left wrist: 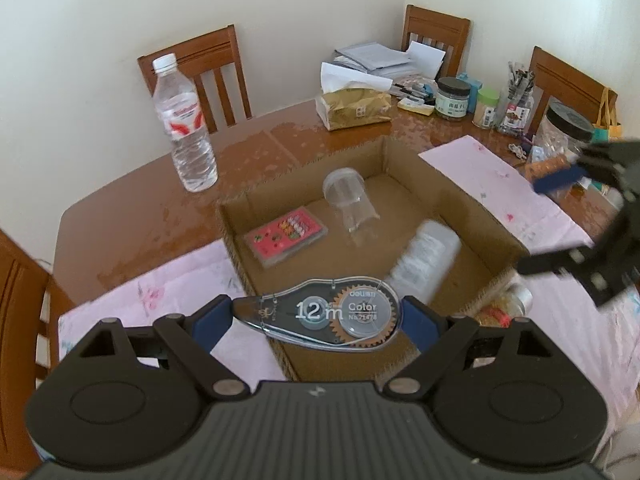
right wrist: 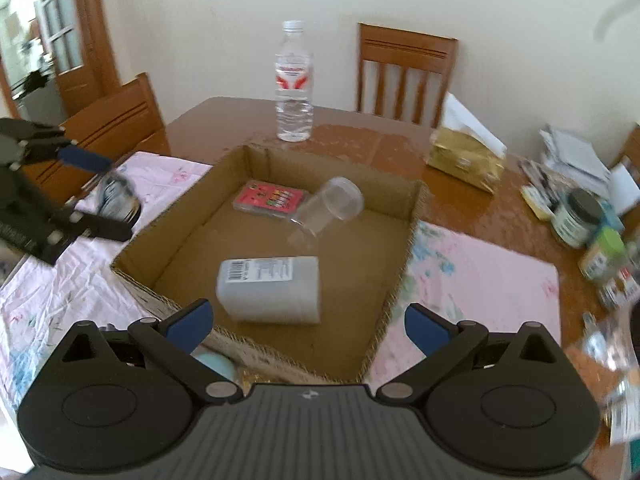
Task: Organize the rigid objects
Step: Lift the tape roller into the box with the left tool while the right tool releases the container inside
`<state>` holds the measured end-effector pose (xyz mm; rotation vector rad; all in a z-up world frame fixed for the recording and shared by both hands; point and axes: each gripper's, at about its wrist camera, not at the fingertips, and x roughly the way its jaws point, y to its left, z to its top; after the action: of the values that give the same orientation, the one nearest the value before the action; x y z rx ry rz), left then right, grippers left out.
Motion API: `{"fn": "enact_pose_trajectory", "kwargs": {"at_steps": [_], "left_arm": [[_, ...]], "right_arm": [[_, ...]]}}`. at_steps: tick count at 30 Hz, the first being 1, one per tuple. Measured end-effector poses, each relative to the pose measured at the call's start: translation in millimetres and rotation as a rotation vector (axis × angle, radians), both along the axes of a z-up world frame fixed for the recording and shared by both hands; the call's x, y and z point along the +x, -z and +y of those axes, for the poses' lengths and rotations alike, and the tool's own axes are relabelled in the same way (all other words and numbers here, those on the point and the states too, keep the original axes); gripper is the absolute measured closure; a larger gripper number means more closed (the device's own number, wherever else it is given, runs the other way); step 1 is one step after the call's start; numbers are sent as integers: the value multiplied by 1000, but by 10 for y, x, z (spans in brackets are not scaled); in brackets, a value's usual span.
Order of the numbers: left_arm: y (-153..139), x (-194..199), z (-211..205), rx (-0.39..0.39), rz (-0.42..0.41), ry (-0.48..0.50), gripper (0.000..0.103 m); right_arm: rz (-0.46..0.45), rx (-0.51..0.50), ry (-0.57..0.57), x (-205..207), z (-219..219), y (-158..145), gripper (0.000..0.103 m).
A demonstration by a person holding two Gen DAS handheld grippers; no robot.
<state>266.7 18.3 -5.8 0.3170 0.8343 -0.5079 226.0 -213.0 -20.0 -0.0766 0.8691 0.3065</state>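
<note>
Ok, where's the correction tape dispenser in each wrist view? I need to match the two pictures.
Left wrist: the correction tape dispenser sits low centre, clamped between the left gripper pads at the cardboard box's near edge.
Right wrist: a blurred shape at the far left, in that gripper, over the pink cloth.
Shared landmark: the red card pack lying inside the box.
</note>
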Motion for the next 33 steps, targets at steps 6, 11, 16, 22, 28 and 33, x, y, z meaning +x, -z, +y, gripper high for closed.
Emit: {"fn": "enact_pose_trajectory", "kwargs": {"at_steps": [6,11,16,22,28,33], "left_arm": [[123,345,-212,3,15,21,13],[306,582,-358,34,32,24,13],[456,749,-409,71,24,-7,13],[571,849,-419,79,27,-63,12],[402,779,-320,25,4,-119,6],[211,596,-249,17,-29,-134,5]], "right_arm": [[22,58,95,-199,-147,5,0],[29,58,148,-317,-243,6,0],[41,48,189,-386,-323,43,0],[58,49,209,-402,-357,82,0],[56,39,206,-434,-343,28,0],[33,47,198,-527,-323,-29,0]]}}
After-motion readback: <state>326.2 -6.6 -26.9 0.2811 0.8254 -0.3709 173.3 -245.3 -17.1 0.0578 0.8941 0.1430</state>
